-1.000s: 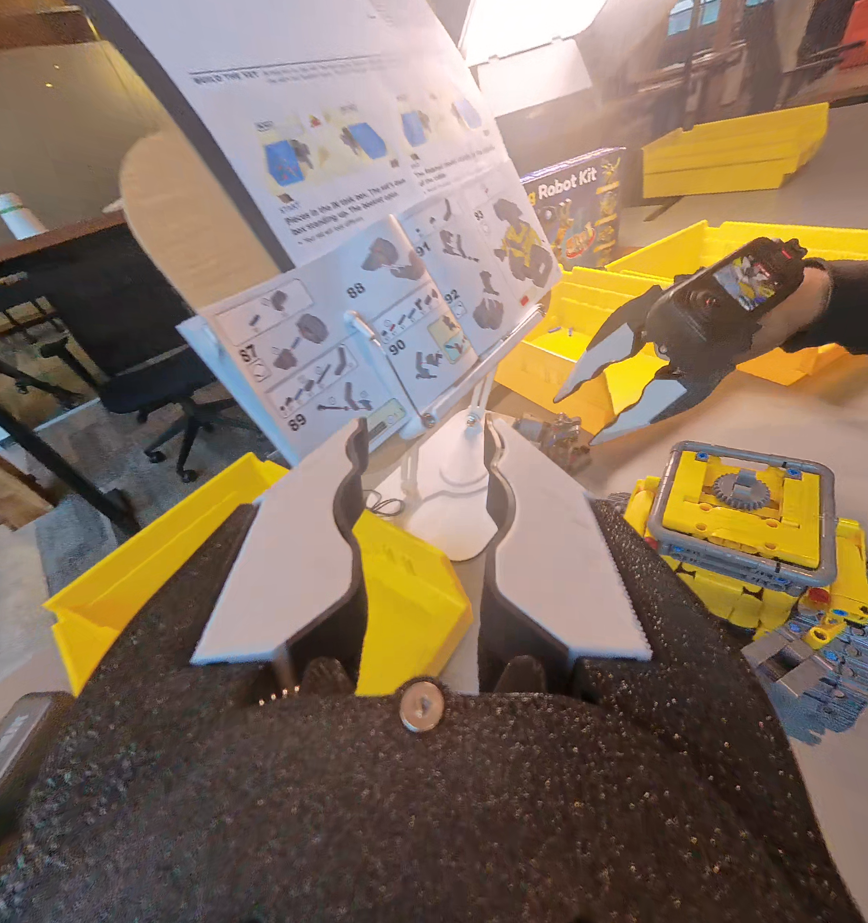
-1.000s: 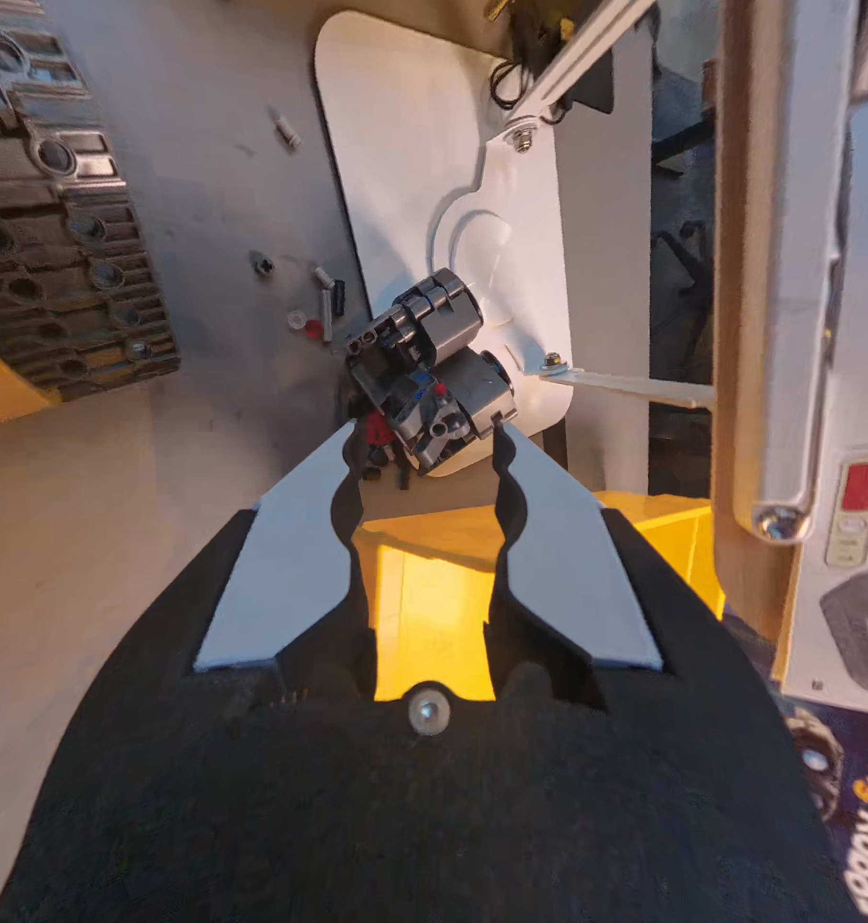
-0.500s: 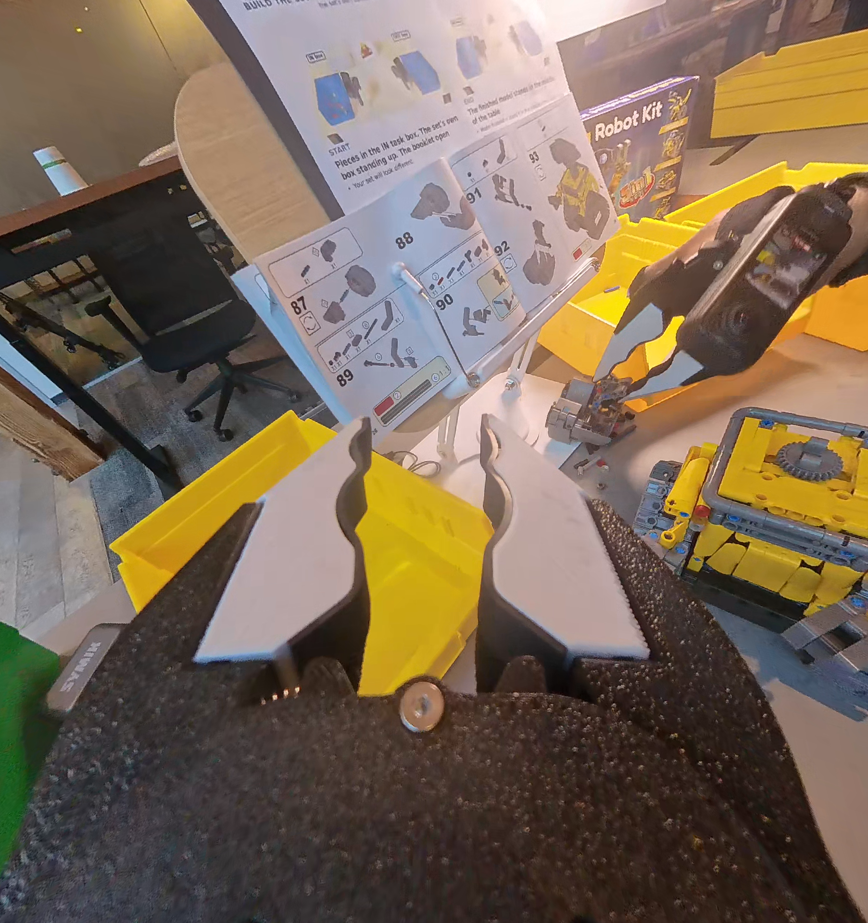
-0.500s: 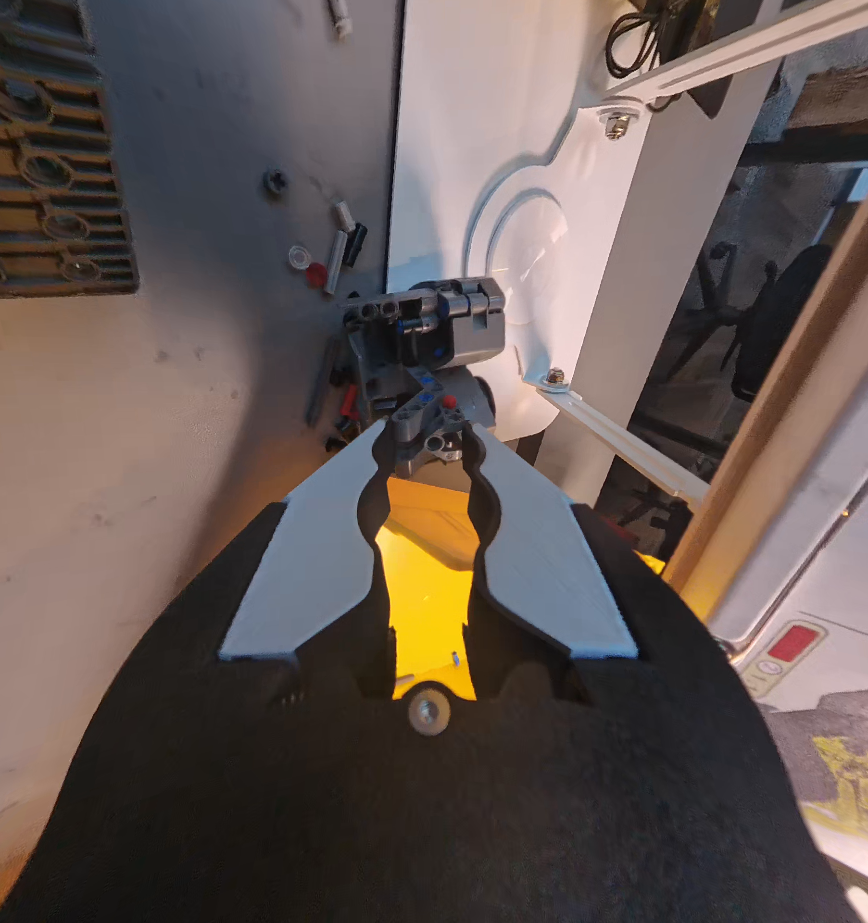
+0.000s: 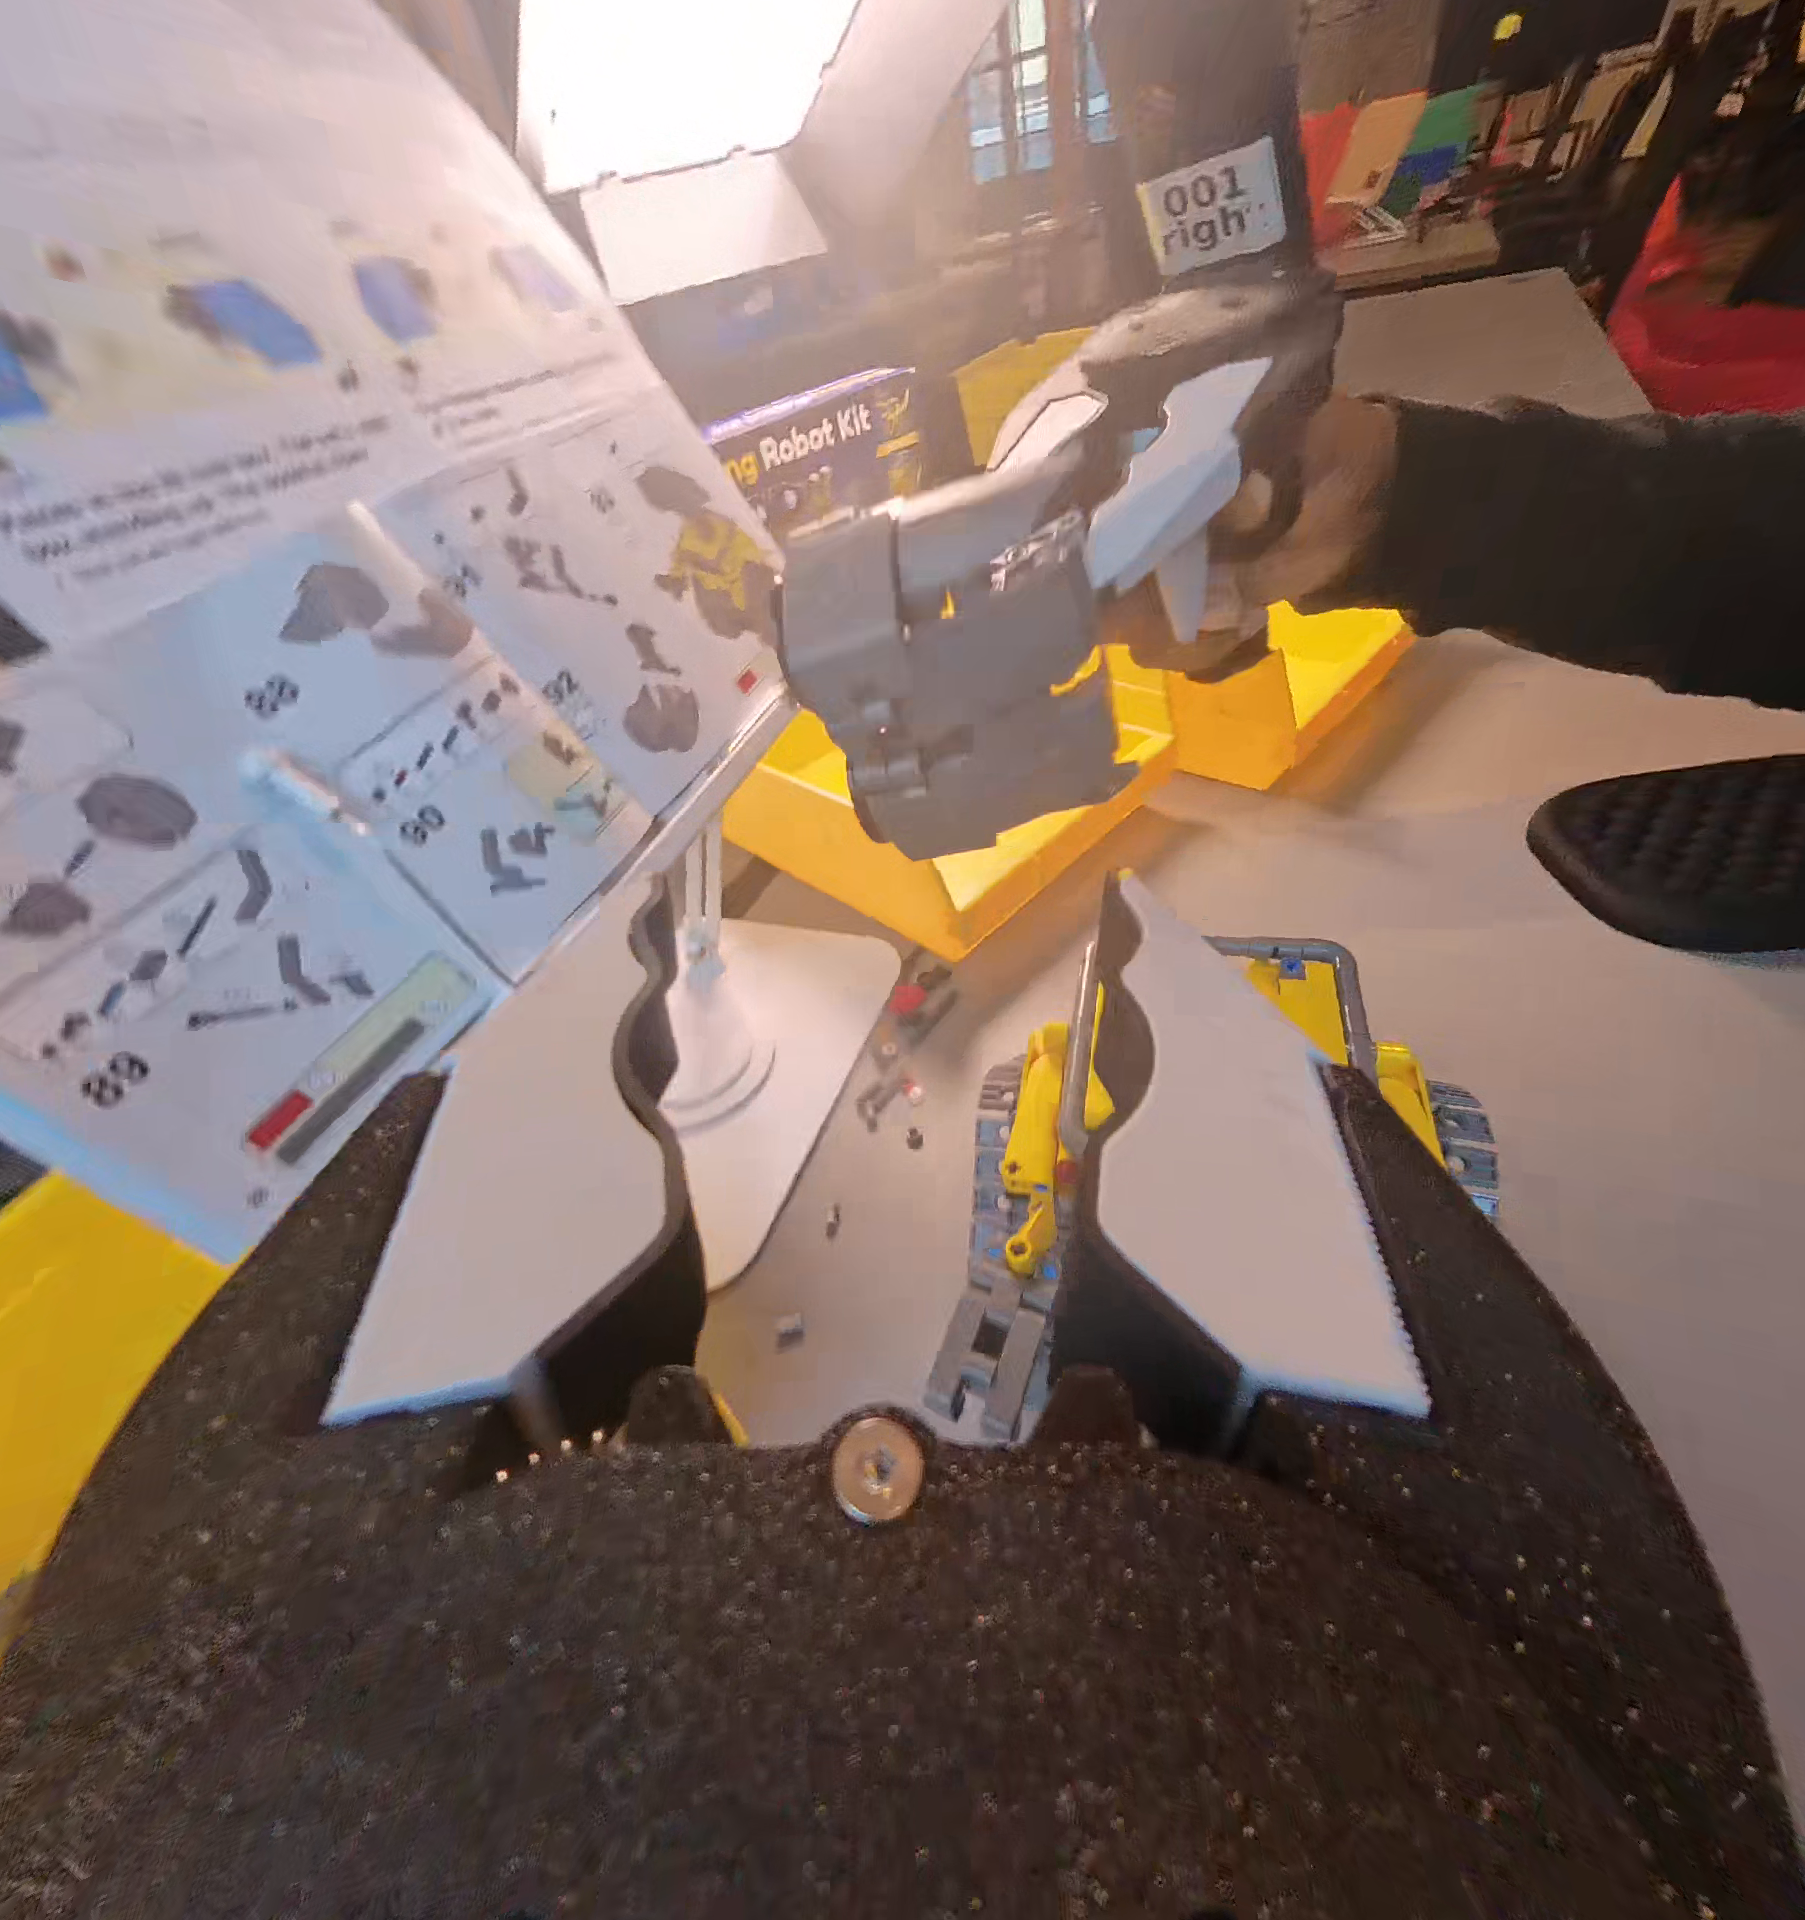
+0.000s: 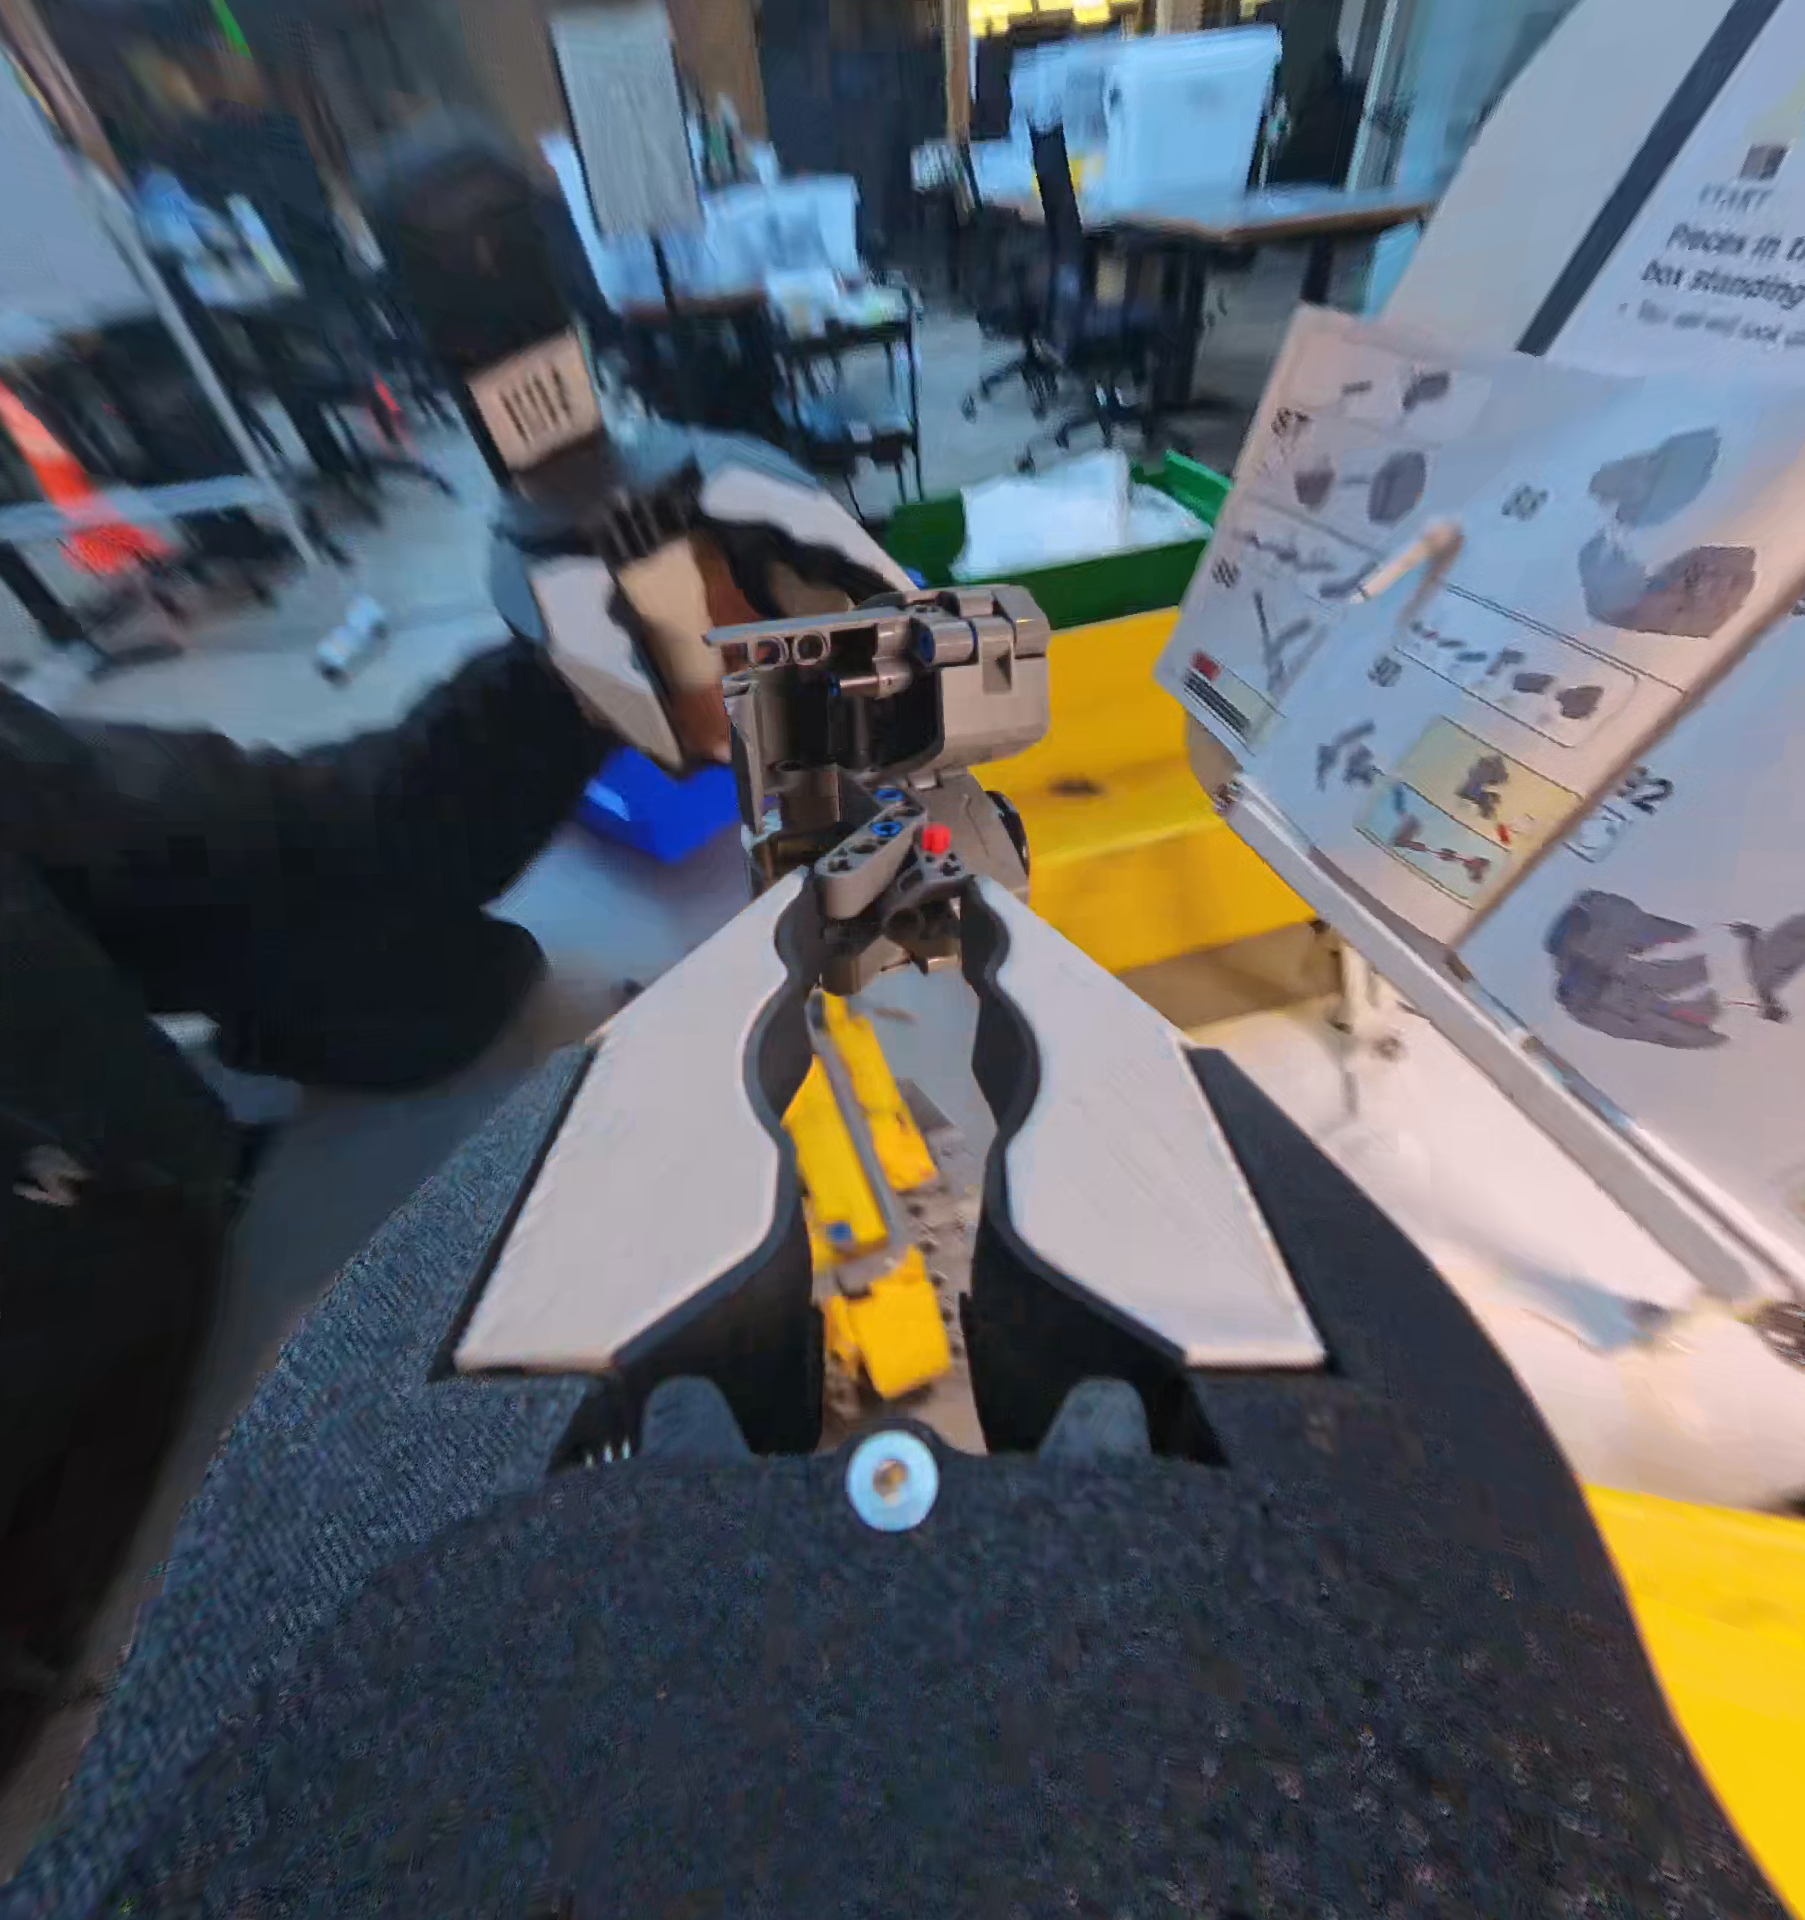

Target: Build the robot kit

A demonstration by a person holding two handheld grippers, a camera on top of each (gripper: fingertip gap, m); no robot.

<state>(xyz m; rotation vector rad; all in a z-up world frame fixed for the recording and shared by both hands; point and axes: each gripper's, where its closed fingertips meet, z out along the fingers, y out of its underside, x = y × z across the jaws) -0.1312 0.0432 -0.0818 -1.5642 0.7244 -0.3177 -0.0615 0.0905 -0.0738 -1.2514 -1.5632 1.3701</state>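
My right gripper (image 6: 887,914) is shut on the lower end of a grey brick assembly (image 6: 877,727) with blue and red pins, and holds it up in the air. In the left wrist view the same assembly (image 5: 939,675) hangs from the right gripper (image 5: 1116,499) above and ahead of my left gripper (image 5: 882,899). My left gripper is open wide and empty, and it also shows in the right wrist view (image 6: 649,623) just behind the assembly. A yellow and grey tracked model (image 5: 1043,1132) stands on the table below, partly behind my left gripper's right finger.
An instruction booklet (image 5: 254,727) leans on a white stand (image 5: 763,1039) at the left. Yellow bins (image 5: 877,842) and a kit box (image 5: 825,436) stand behind. Small loose parts (image 5: 908,1018) lie on the grey table. A black mesh pad (image 5: 1708,852) is at the right. About 10 cm separates my left fingertips from my right.
My right gripper closed on the grey assembly beside the stand's base and lifted it off the table. My left gripper opened wide and swung round to face it.
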